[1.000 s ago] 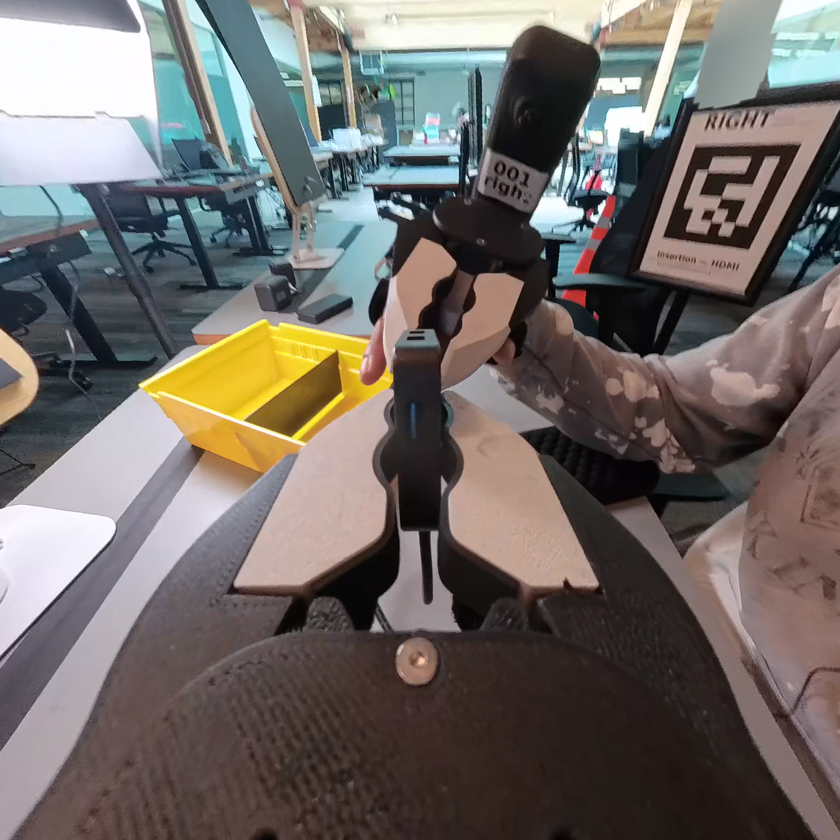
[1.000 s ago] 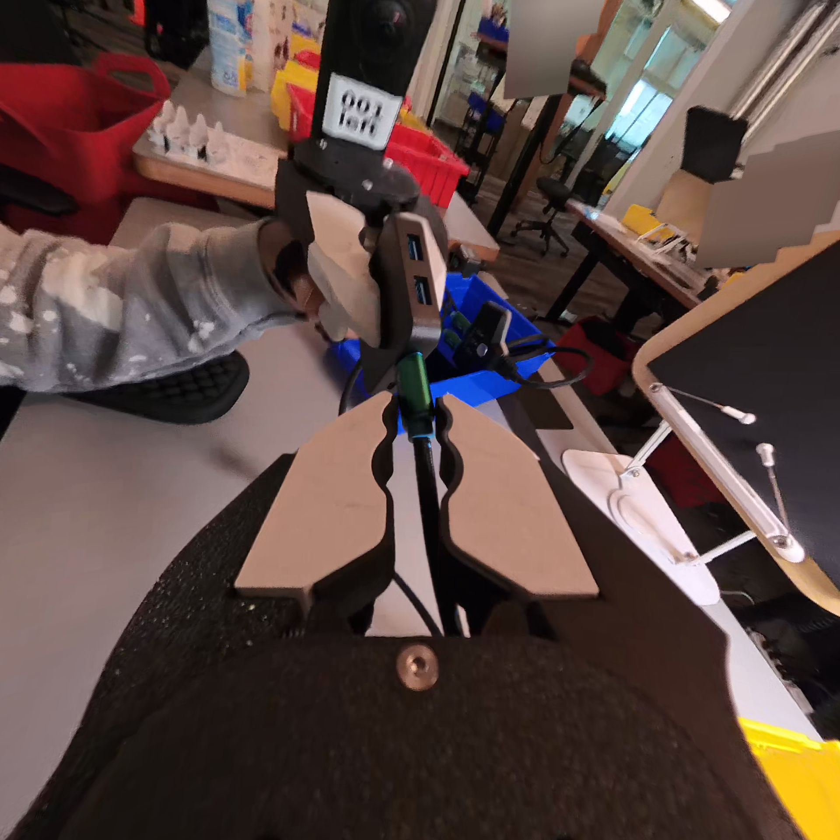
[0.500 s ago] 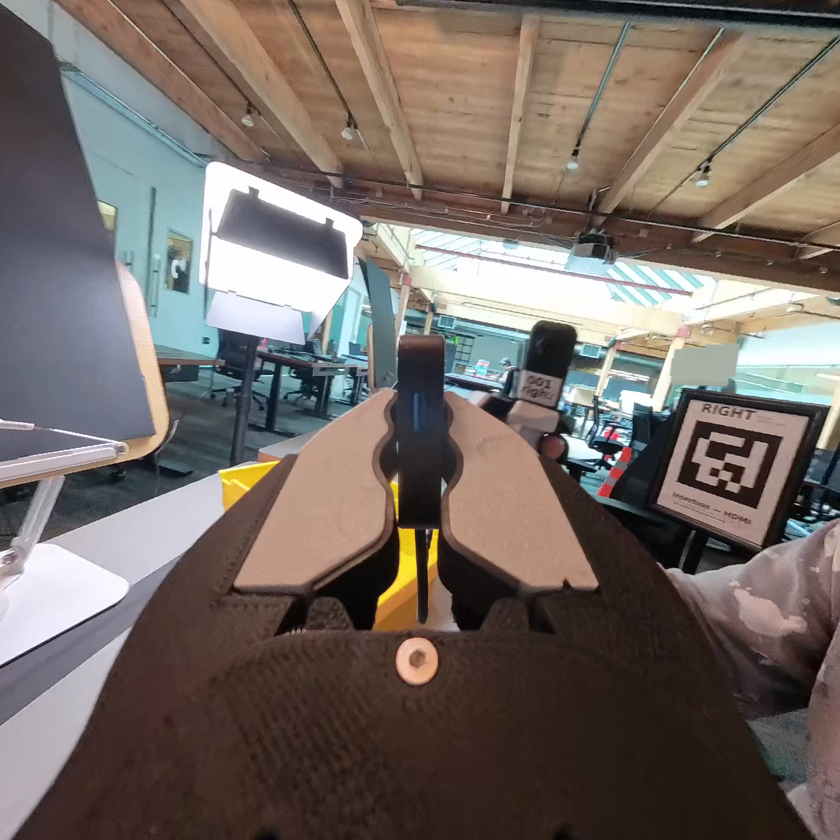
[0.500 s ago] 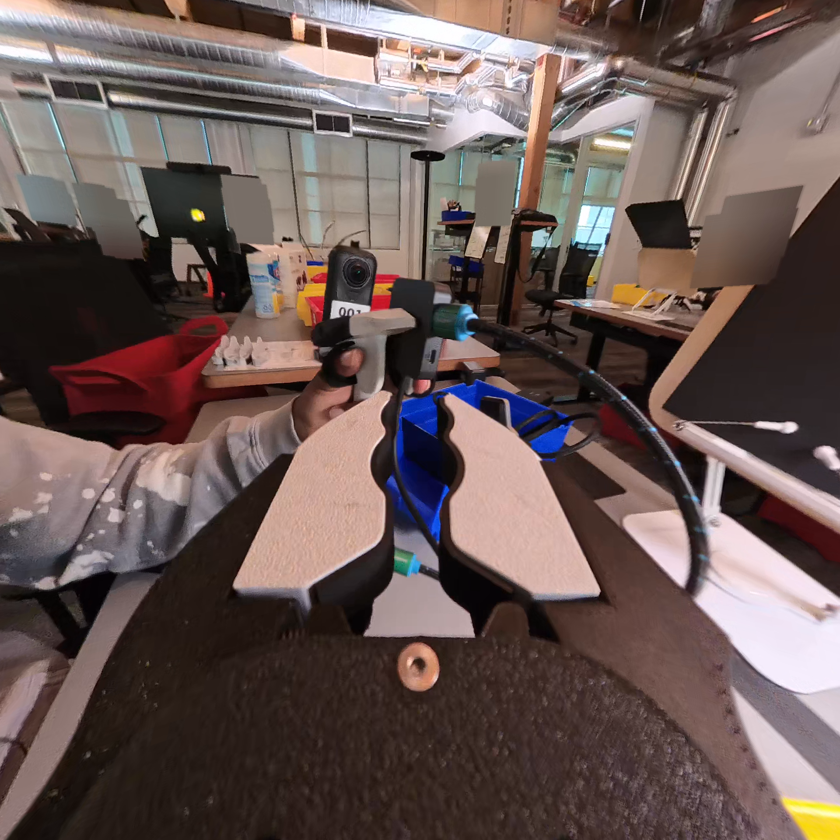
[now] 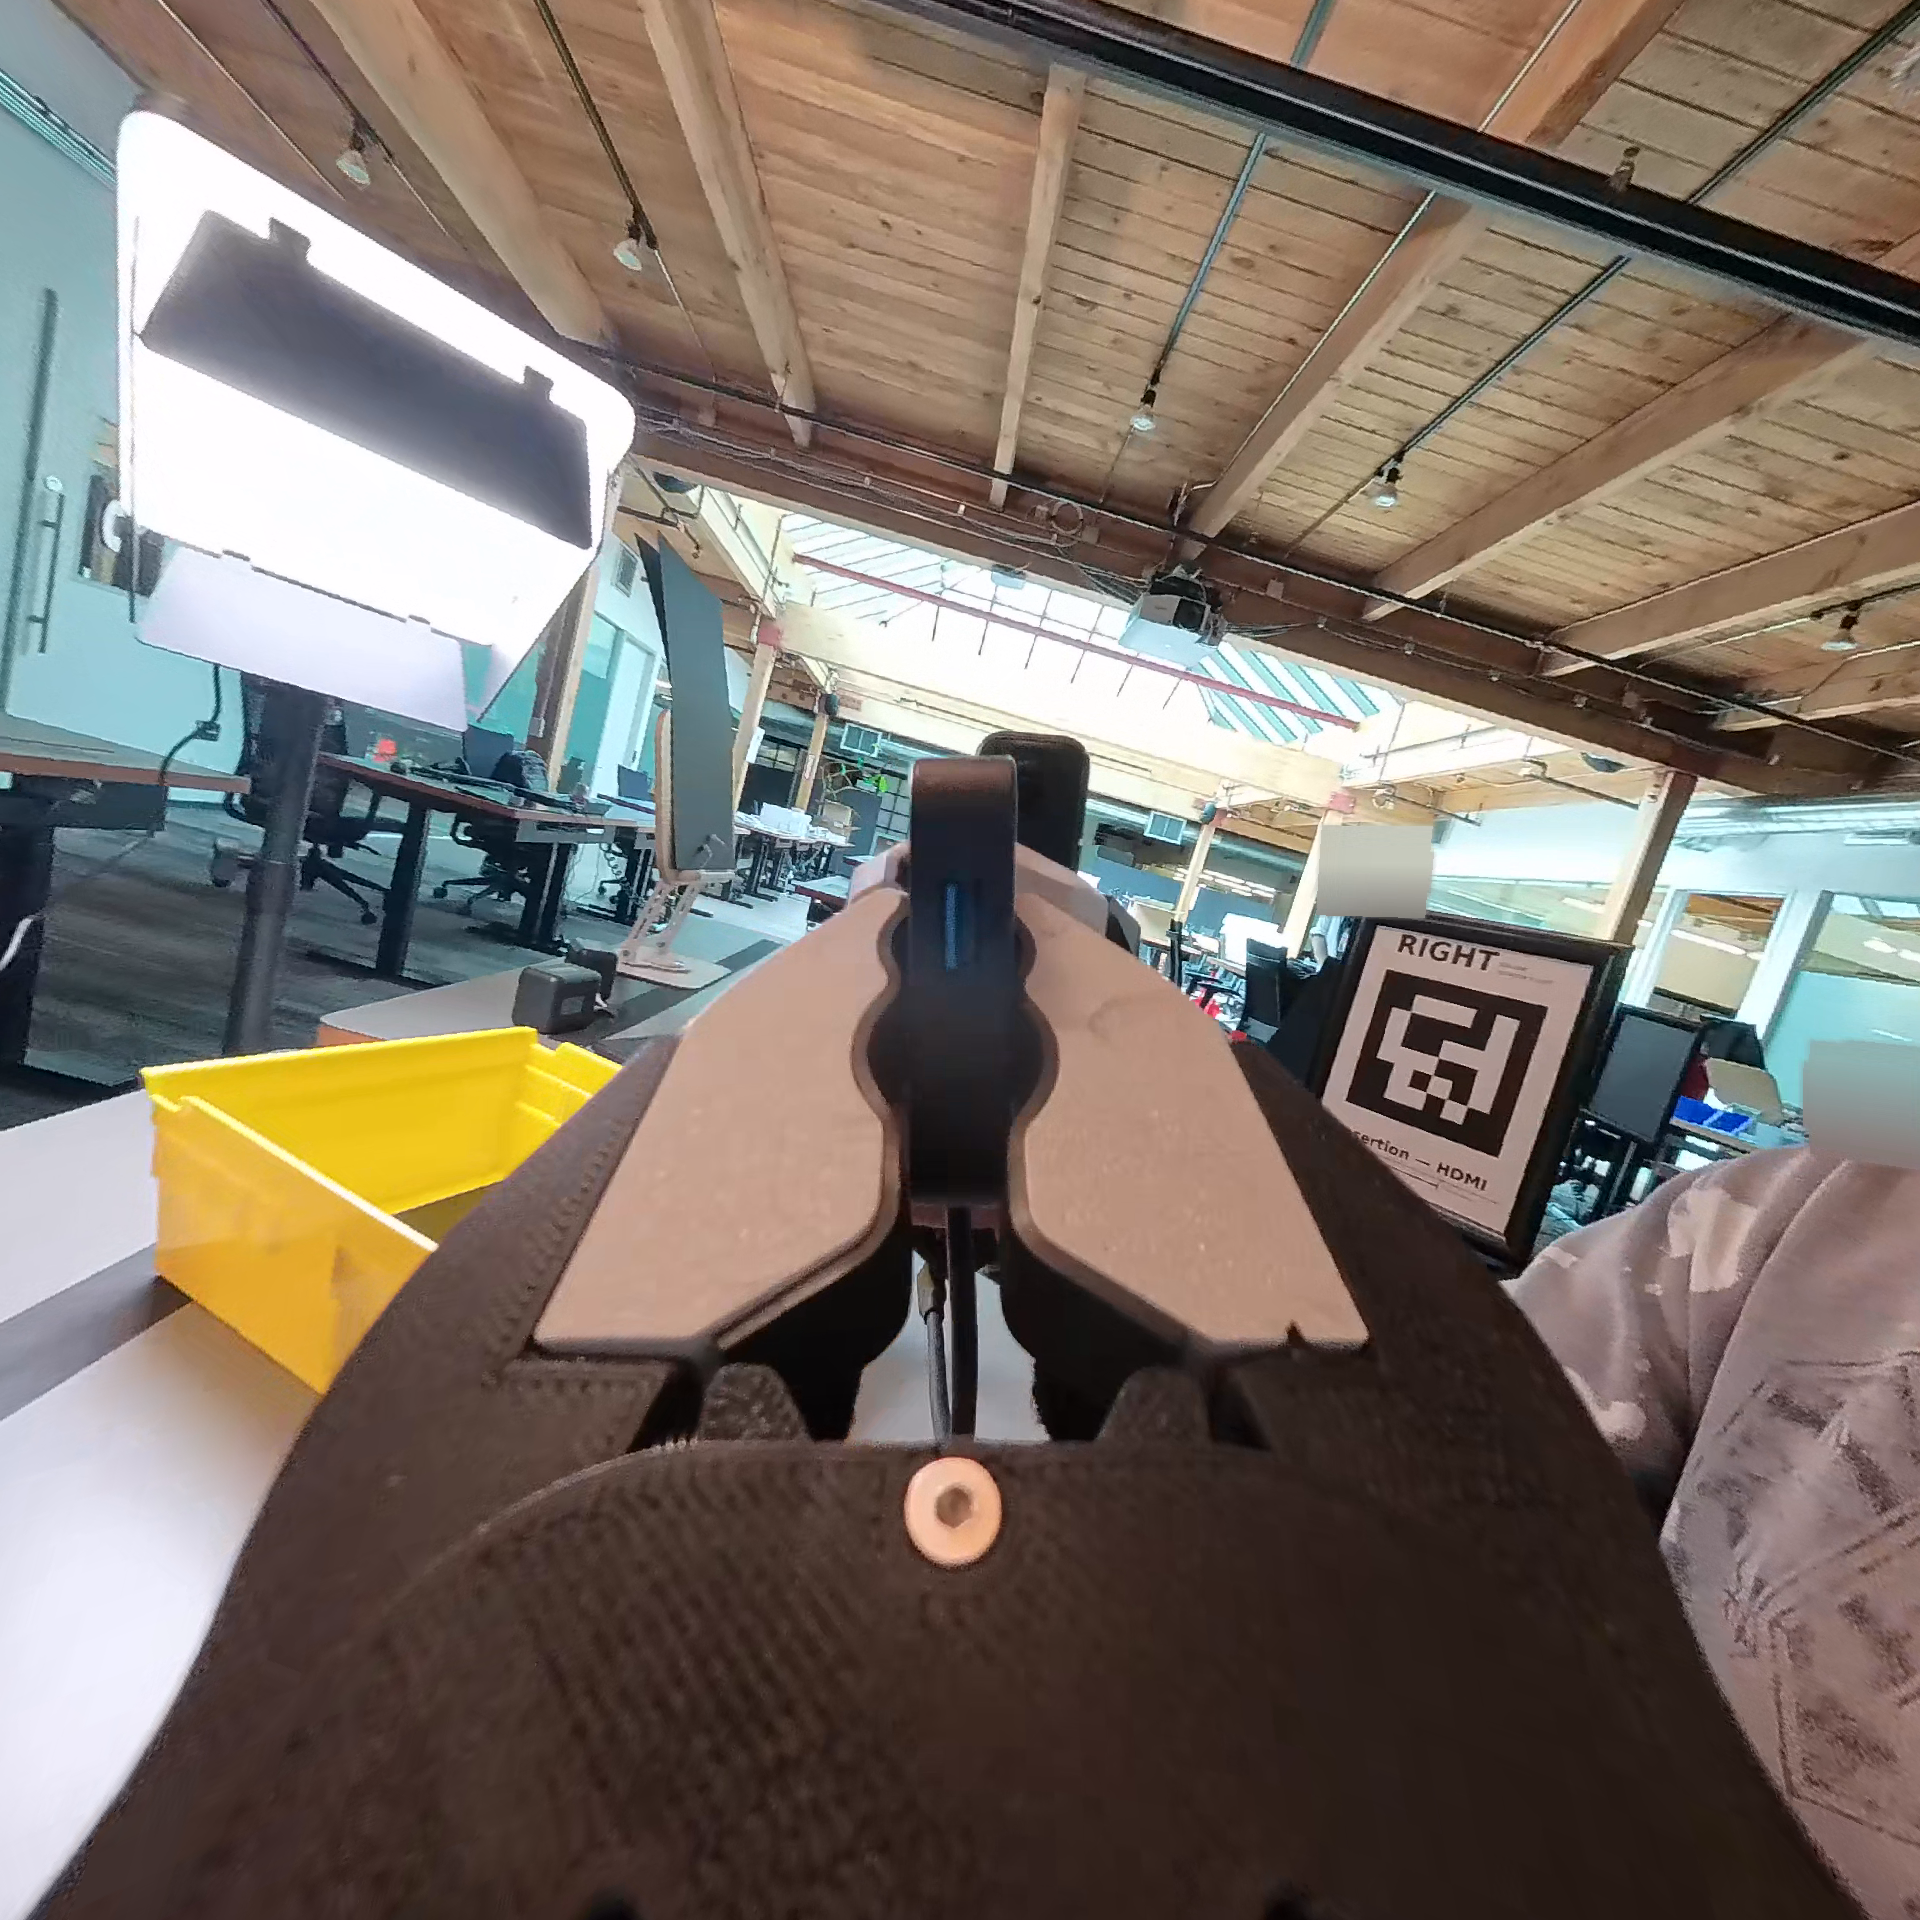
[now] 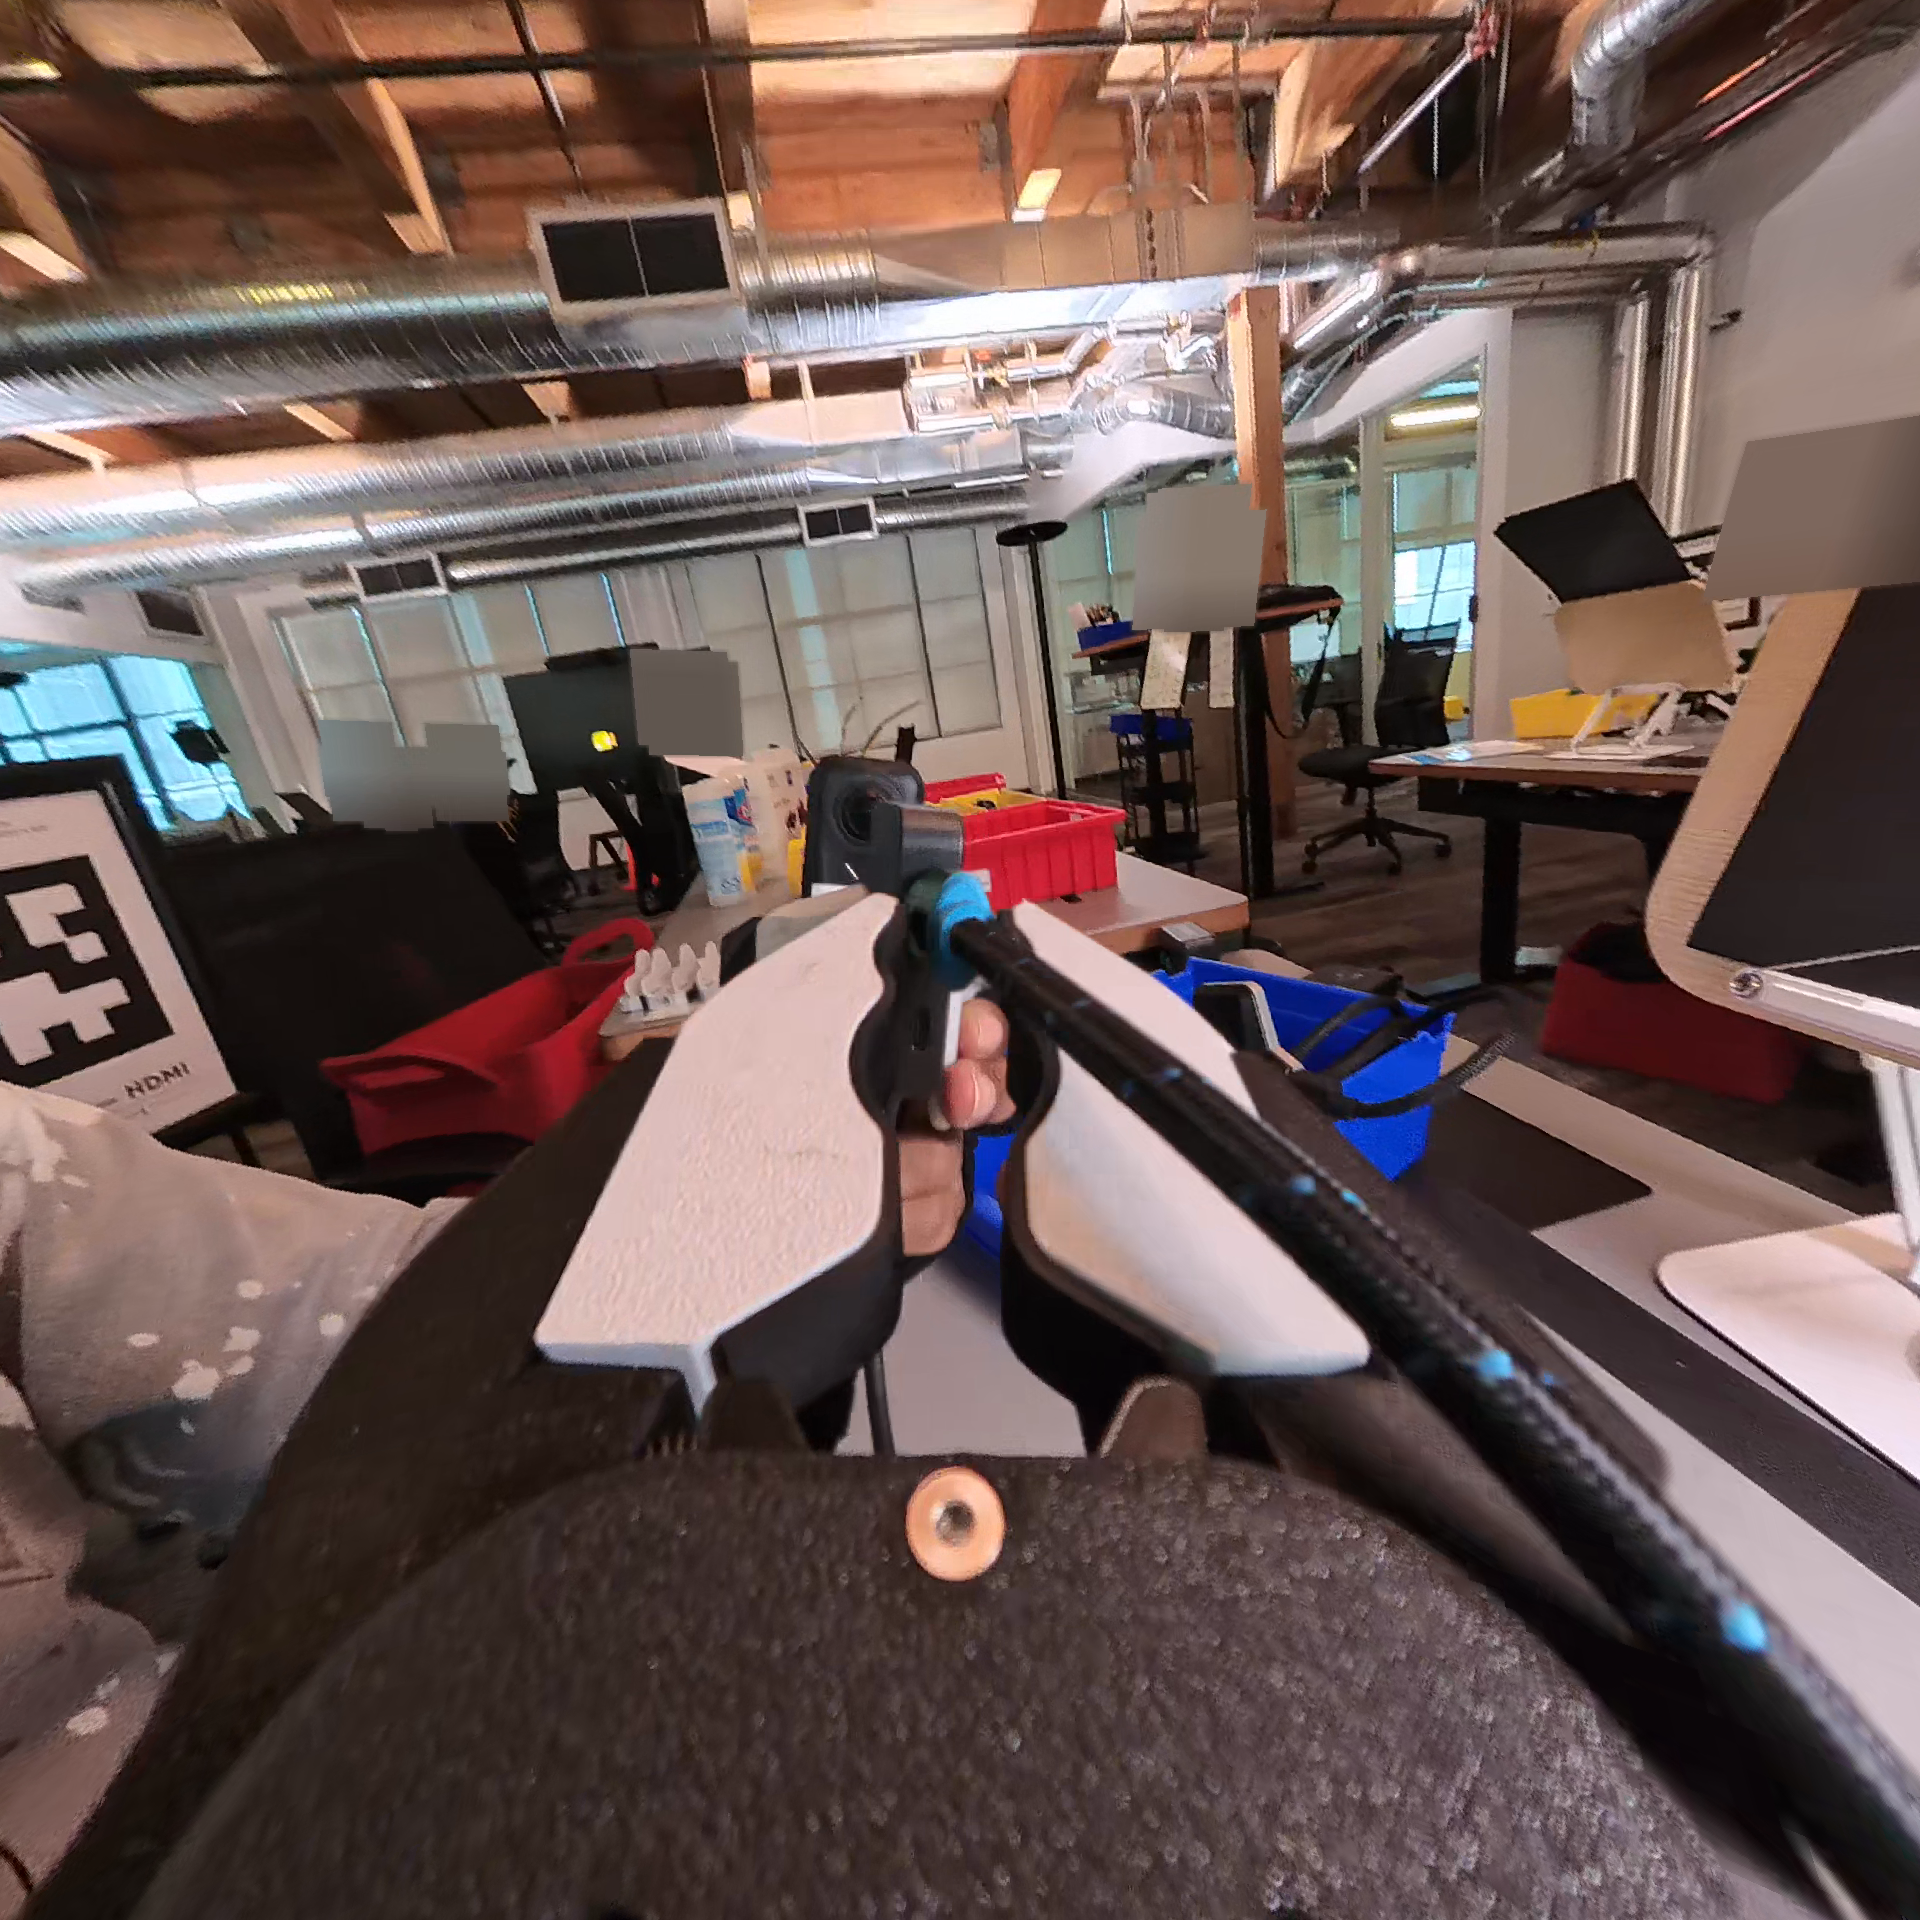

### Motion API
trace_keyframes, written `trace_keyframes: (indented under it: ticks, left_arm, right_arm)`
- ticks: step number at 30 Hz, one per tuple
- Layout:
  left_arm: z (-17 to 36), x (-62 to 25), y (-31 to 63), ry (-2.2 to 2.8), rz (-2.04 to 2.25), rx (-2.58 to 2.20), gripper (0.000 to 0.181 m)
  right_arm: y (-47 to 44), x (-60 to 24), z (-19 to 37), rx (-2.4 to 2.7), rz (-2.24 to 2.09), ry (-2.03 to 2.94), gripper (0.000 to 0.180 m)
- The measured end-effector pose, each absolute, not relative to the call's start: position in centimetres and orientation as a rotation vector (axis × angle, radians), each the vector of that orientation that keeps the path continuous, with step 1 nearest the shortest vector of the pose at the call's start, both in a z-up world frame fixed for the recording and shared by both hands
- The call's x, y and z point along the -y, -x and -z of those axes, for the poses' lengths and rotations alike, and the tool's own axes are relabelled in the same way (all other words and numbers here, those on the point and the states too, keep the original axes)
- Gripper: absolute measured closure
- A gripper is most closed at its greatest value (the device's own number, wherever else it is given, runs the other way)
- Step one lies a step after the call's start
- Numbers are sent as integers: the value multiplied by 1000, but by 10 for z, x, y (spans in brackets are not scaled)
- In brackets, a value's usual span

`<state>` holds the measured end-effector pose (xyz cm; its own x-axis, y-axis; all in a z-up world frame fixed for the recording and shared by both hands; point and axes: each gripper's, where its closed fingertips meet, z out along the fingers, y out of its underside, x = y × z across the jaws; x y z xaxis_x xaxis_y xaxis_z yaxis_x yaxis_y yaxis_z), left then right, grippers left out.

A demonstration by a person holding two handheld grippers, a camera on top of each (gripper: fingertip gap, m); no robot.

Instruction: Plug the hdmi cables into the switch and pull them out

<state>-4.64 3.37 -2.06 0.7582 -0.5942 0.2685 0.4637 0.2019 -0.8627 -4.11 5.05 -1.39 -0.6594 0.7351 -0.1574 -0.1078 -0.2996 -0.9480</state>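
Observation:
My left gripper (image 5: 961,883) is shut on the dark switch (image 5: 961,1029) and holds it upright above the table; a thin cable (image 5: 961,1320) hangs below it. In the right wrist view the switch (image 6: 925,831) has a blue-collared HDMI plug (image 6: 961,925) plugged into it. Its black braided cable (image 6: 1299,1205) runs back over my right finger. My right gripper (image 6: 954,914) is slightly open, its tips beside the plug, and grips nothing. The hand (image 6: 966,1081) holding the left gripper shows through the gap.
A yellow bin (image 5: 343,1143) stands on the grey table (image 5: 104,1455) to the left. A framed marker sign (image 5: 1455,1060) stands at the right, beside a person's sleeve (image 5: 1766,1351). A blue bin (image 6: 1351,1039) and a white stand base (image 6: 1808,1309) lie beyond the right gripper.
Both grippers have tilted up from the table to level. My right gripper has let go of the plug and sits close behind it. The left keeps its hold on the switch.

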Motion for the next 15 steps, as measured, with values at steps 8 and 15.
trace_keyframes:
  ticks: [8,15]
  left_arm:
    - [28,-31,33,1309,746,-259,155]
    - [31,-29,33,1360,606,-311,166]
  right_arm:
    - [33,-45,21,1540,-1998,787,168]
    - [33,-35,22,1569,-2005,741,169]
